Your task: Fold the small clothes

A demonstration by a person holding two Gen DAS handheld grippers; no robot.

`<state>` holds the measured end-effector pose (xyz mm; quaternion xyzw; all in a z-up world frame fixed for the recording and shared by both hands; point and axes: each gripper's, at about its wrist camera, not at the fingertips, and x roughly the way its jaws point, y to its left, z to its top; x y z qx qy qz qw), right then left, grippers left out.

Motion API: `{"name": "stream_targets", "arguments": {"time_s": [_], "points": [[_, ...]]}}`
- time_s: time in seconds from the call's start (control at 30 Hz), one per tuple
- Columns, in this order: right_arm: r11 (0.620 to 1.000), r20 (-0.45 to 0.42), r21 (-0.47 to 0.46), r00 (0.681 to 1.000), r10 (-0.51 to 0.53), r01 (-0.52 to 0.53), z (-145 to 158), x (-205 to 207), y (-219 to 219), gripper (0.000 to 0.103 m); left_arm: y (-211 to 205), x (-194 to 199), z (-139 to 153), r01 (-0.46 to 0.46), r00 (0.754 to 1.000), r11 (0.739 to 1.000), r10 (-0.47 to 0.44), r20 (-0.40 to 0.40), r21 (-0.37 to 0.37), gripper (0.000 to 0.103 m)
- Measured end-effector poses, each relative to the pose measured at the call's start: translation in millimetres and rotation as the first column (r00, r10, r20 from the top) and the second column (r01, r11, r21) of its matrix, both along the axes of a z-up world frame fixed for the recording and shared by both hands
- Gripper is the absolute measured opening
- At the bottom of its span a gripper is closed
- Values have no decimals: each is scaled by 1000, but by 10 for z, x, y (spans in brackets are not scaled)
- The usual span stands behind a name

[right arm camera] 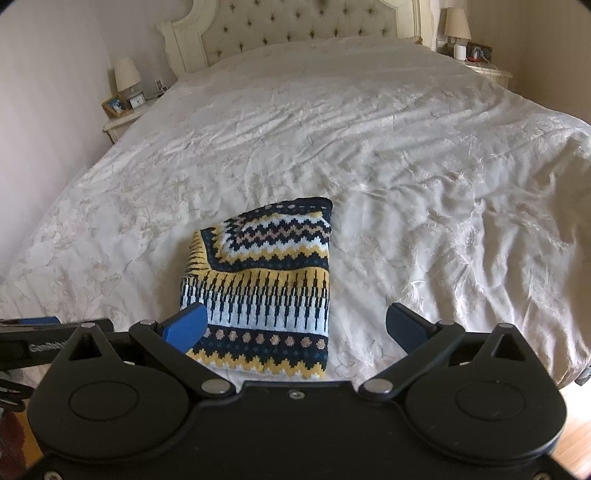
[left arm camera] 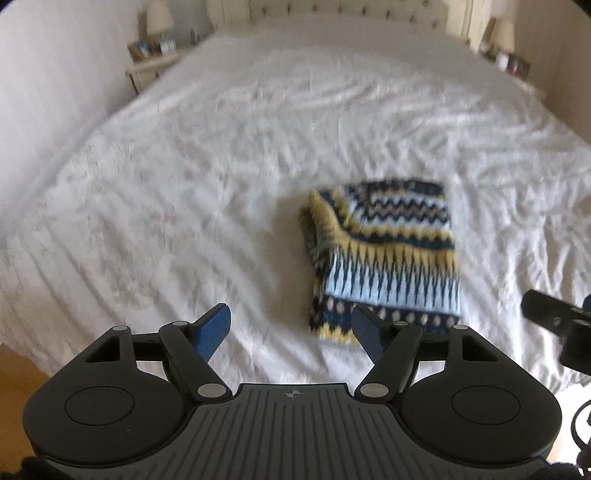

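A small knitted garment (left arm camera: 388, 254) with navy, yellow and pale blue zigzag bands lies folded into a rectangle on the white bedspread (left arm camera: 184, 184), near the bed's front edge. My left gripper (left arm camera: 291, 328) hovers open over the bedspread just left of the garment's near end, nothing between its blue pads. In the right wrist view the same garment (right arm camera: 266, 288) lies ahead, and my right gripper (right arm camera: 295, 328) stands open above its near edge, its left pad (right arm camera: 186, 326) over the knit, not gripping it. The right gripper's body (left arm camera: 554, 321) shows at the left view's right edge.
The bed fills both views, with a tufted headboard (right arm camera: 295, 29) at the far end. Nightstands with lamps and small frames stand at the left (right arm camera: 122, 110) and right (right arm camera: 480, 62). Wooden floor (right arm camera: 576, 435) shows beside the bed's near corner.
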<state>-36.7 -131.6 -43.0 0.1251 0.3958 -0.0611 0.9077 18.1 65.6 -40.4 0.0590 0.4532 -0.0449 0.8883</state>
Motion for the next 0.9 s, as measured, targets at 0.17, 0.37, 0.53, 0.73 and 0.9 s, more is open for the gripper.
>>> {"name": "stream_targets", "arguments": {"time_s": [0.17, 0.37, 0.53, 0.73, 0.9], "points": [[1000, 11, -12, 1000, -14, 14, 12, -65, -19, 102, -14, -155, 108, 12, 992, 1000, -11, 127, -11, 71], [1000, 2, -13, 1000, -20, 20, -17, -97, -34, 102, -47, -198, 118, 29, 987, 999, -23, 158, -41, 71], [1000, -7, -9, 1000, -16, 16, -50, -82, -15, 102, -19, -191, 87, 21, 989, 998, -13, 147, -51, 71], [1000, -12, -2, 1000, -5, 5, -72, -44, 25, 102, -55, -182, 54, 4, 991, 1000, -5, 134, 14, 71], [1000, -20, 0, 1000, 2, -2, -77, -4, 51, 102, -54, -80, 2, 9, 998, 1000, -8, 61, -7, 71]]}}
